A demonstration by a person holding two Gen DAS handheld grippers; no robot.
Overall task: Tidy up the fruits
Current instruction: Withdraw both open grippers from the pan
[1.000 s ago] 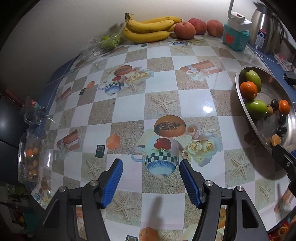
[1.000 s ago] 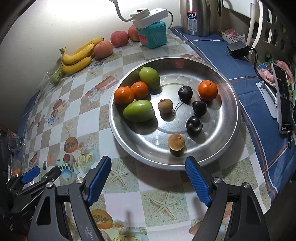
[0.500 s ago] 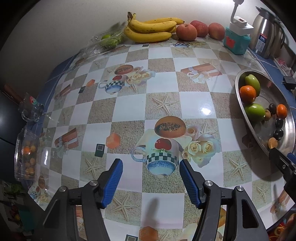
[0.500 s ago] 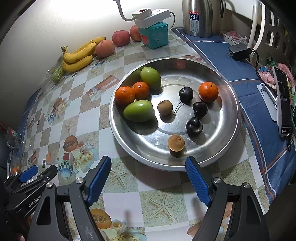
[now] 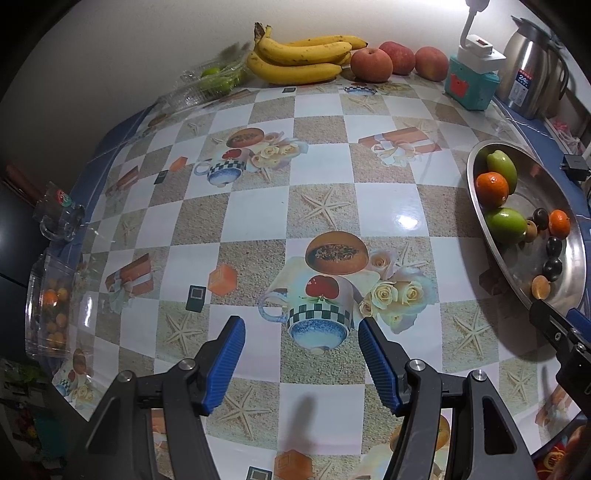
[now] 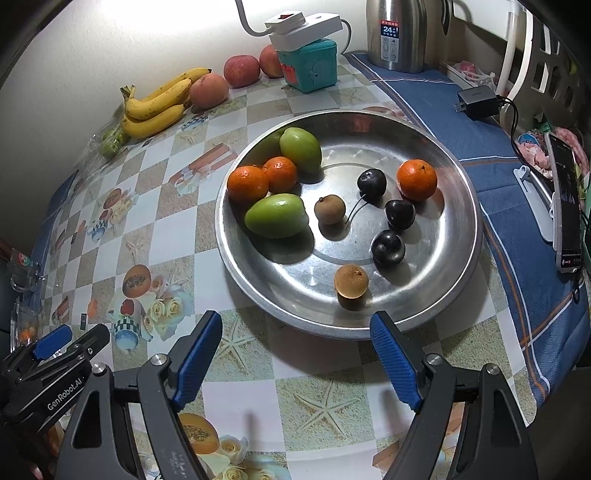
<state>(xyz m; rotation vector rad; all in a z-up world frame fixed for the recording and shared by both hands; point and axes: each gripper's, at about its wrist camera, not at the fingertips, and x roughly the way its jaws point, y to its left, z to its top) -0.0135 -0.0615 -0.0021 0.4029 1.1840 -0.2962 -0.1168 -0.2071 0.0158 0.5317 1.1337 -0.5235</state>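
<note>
A round steel tray holds two green fruits, three oranges, three dark cherries and two brown longans. The tray also shows at the right of the left wrist view. A banana bunch and three peaches lie at the far wall. My right gripper is open and empty, just in front of the tray's near rim. My left gripper is open and empty above the patterned tablecloth, left of the tray.
A teal box with a white power strip and a steel kettle stand at the back. A charger and a phone lie on the blue cloth at right. Clear plastic containers and a glass mug sit at the table's left edge.
Both grippers have drawn back and risen slightly, so the table and tray look a little farther. Both stay open. No fruit has moved.
</note>
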